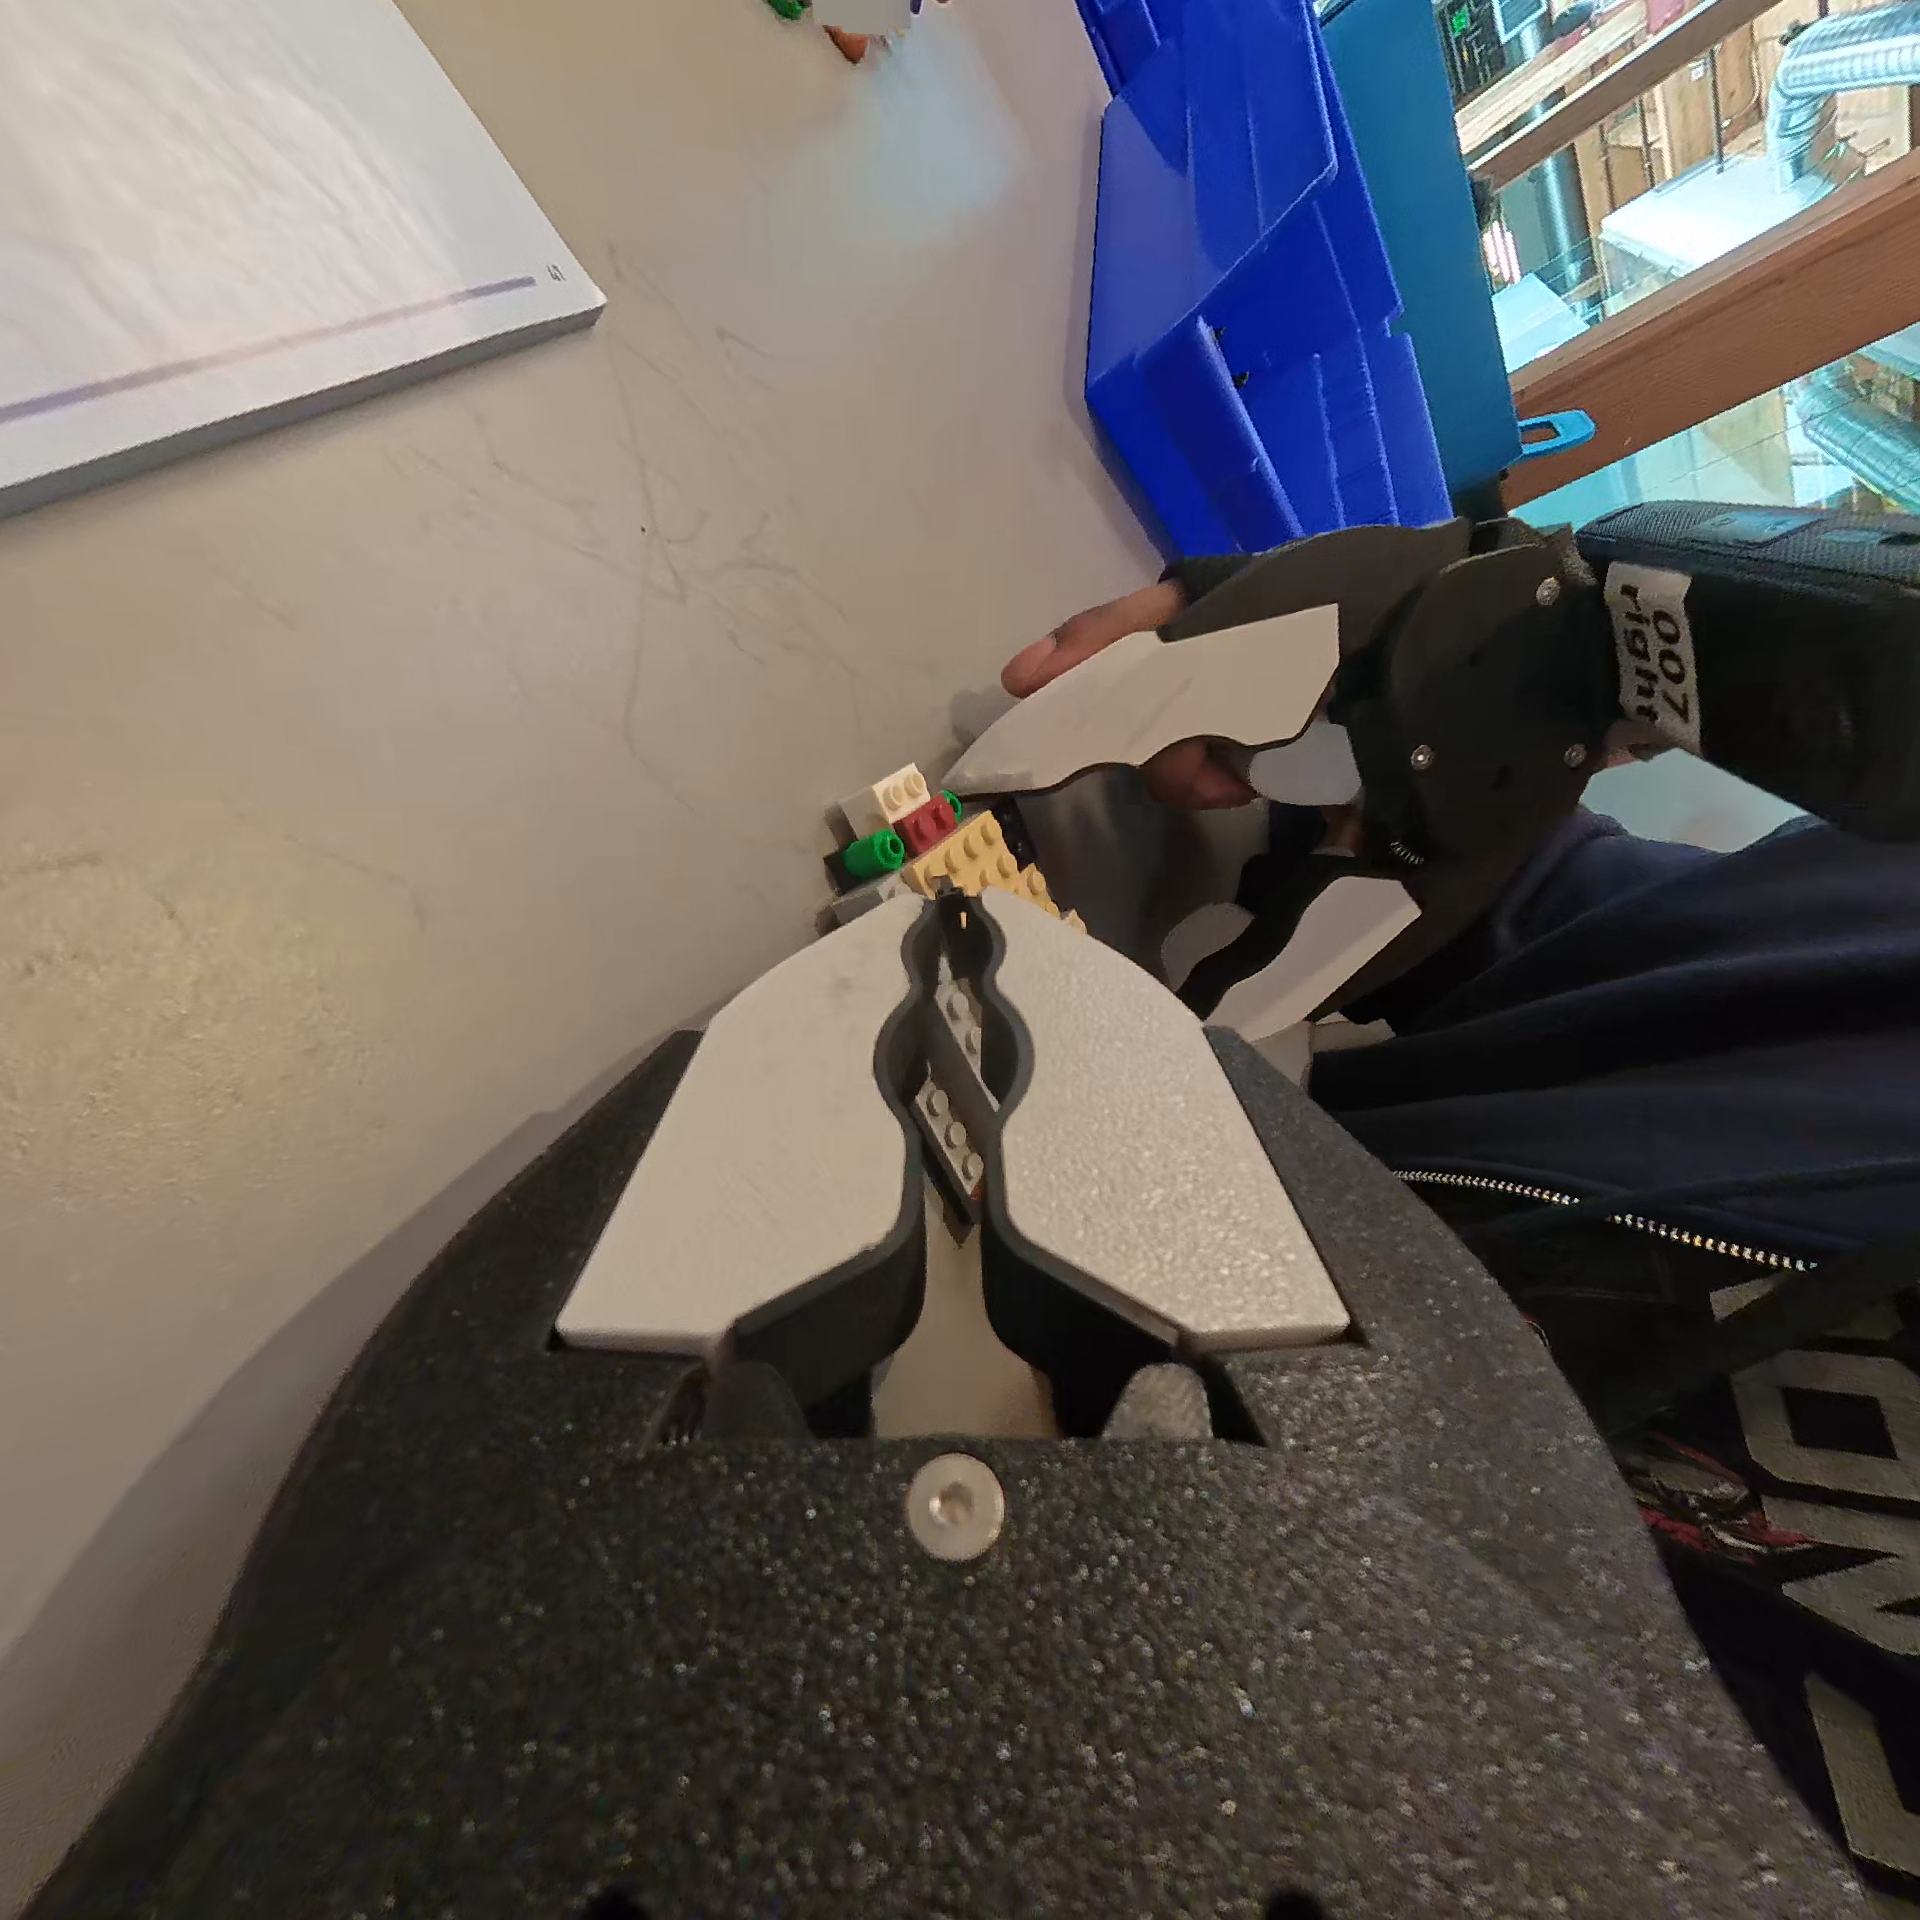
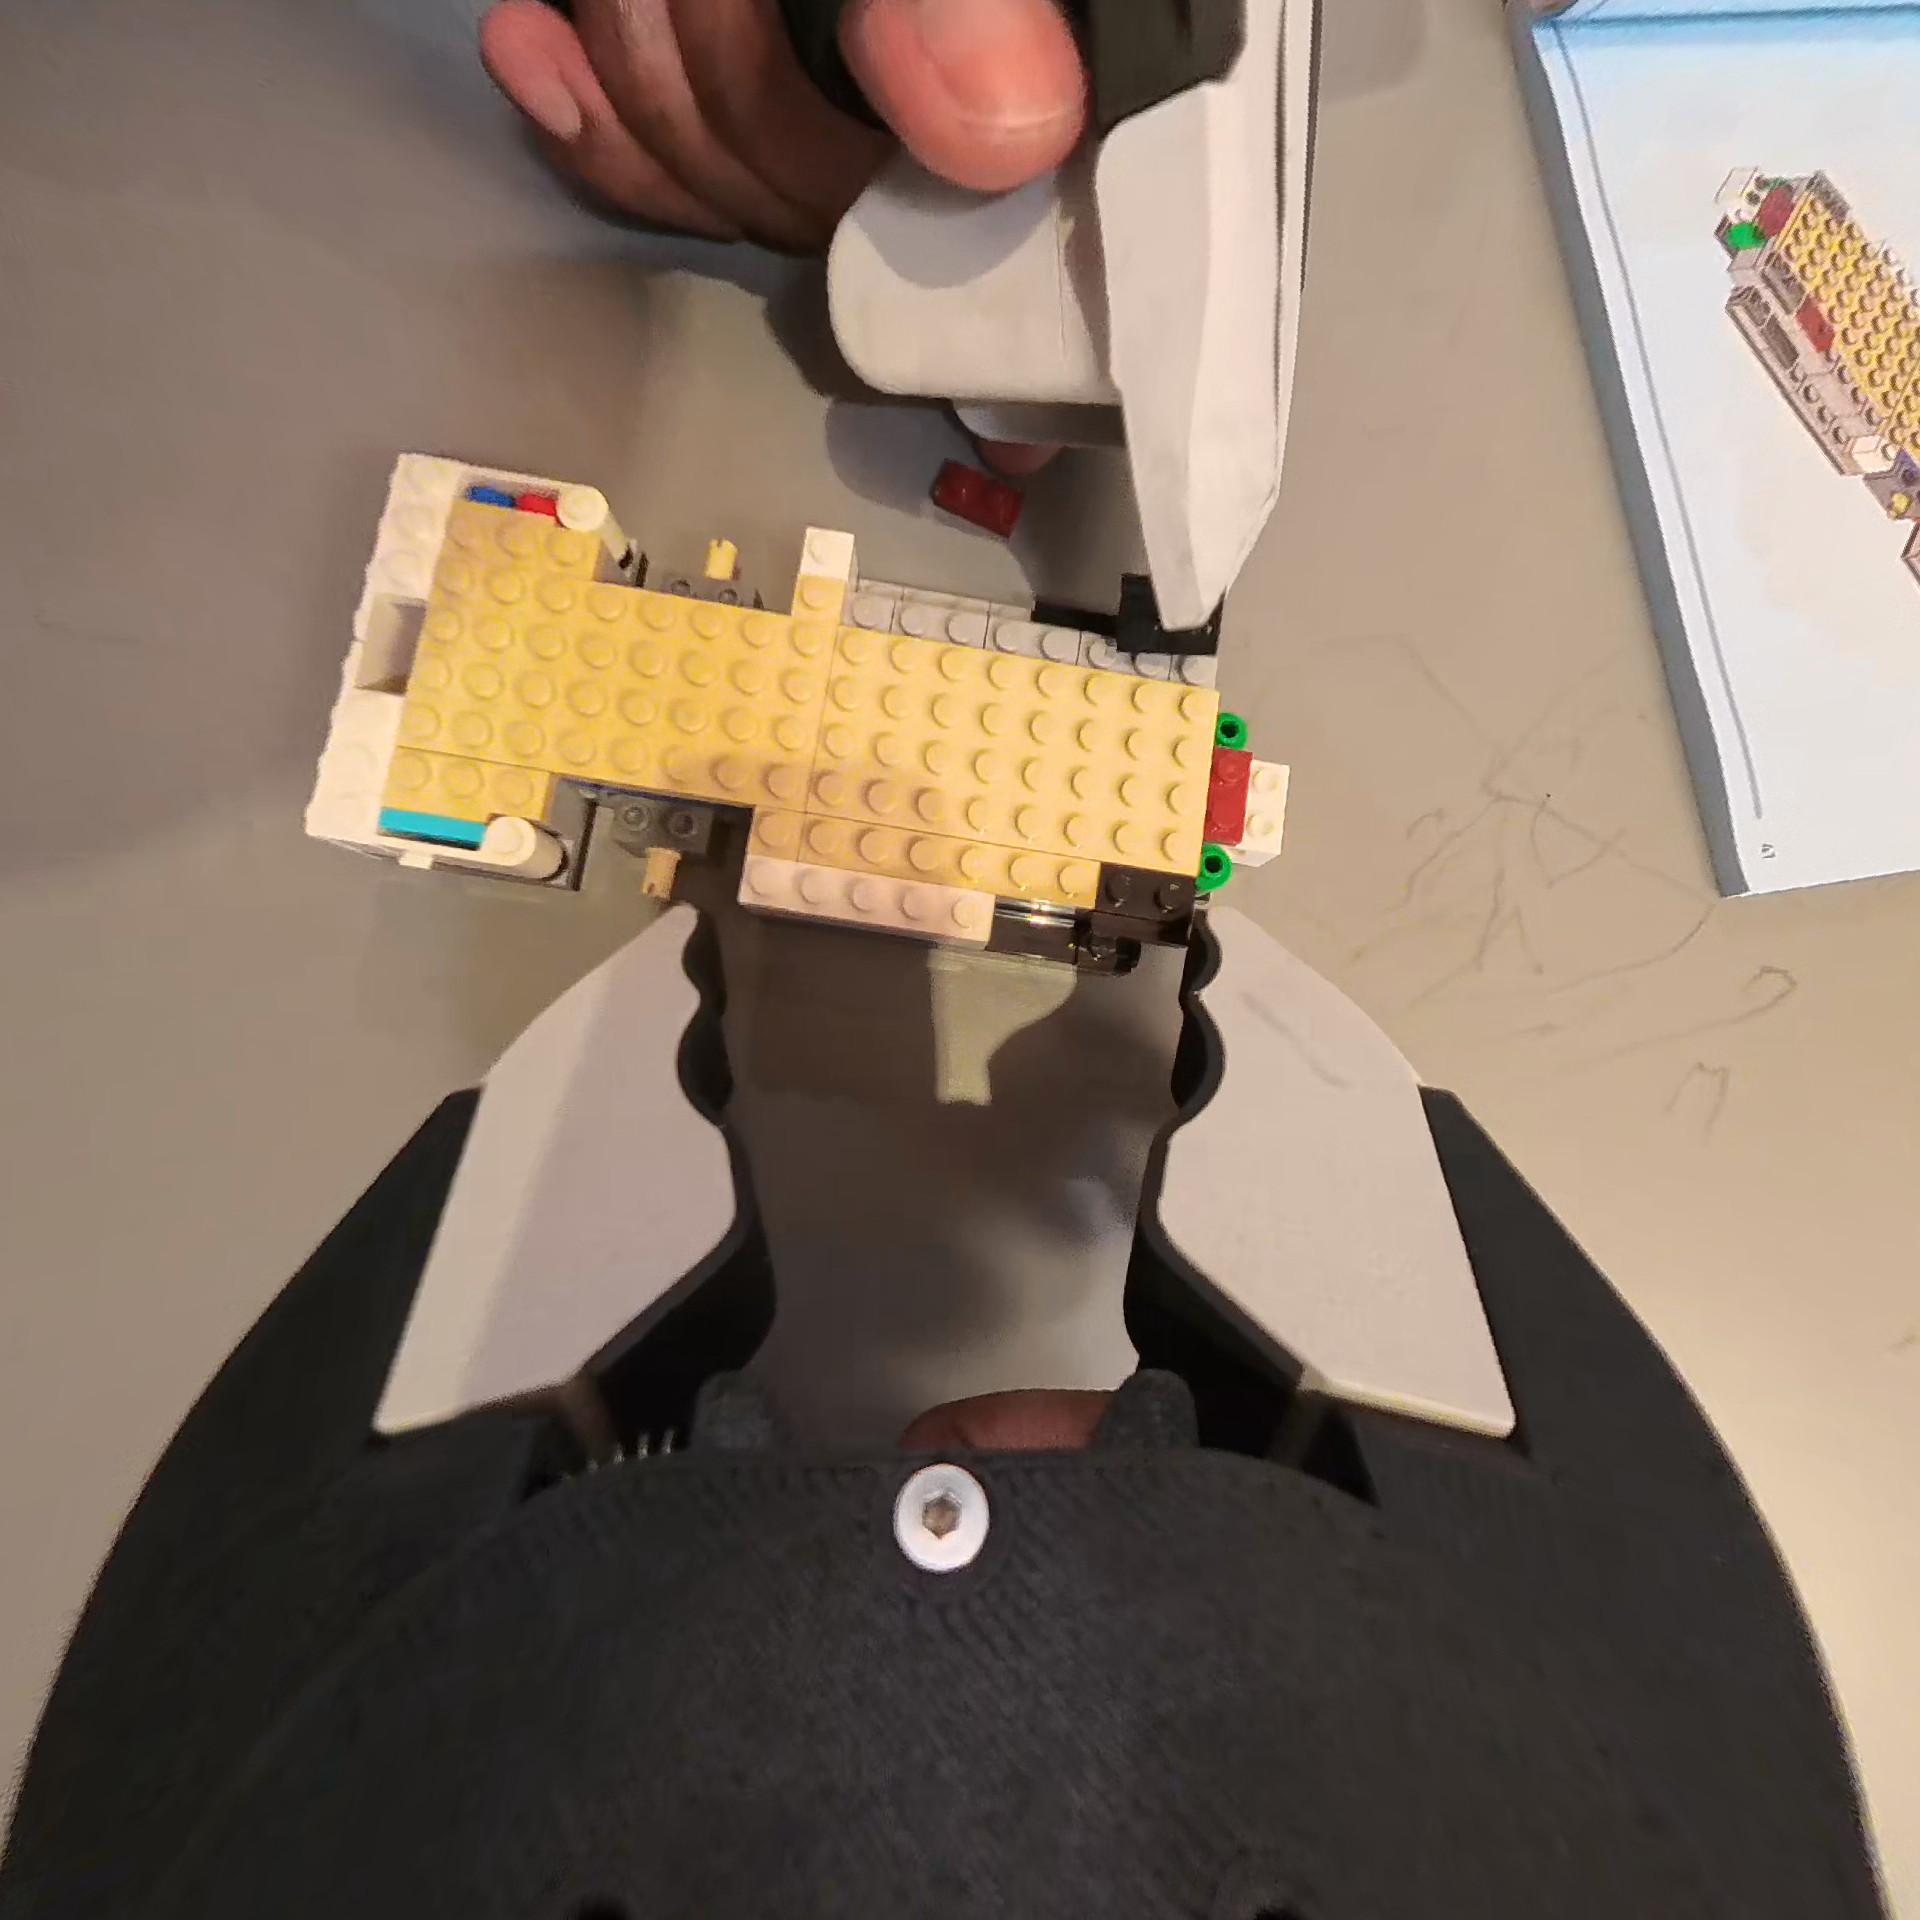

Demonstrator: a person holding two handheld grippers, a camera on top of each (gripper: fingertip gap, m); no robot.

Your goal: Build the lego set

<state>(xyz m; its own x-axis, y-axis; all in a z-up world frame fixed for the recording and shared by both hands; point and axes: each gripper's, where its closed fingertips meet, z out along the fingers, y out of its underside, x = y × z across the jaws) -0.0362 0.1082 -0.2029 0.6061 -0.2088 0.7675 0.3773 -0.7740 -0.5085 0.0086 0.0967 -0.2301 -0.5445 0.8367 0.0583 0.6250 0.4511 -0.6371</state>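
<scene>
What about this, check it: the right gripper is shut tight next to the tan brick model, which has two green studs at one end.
Not quite: the right gripper stands wide open, not shut, next to the tan brick model, as the right wrist view shows. The two green studs at one end are correct.

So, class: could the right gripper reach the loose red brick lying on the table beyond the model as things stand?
Probably not directly. The red brick lies past the brick model, under the left gripper, whose tips rest on the model's far edge. The right gripper, wide open, sits on the near side.
</scene>
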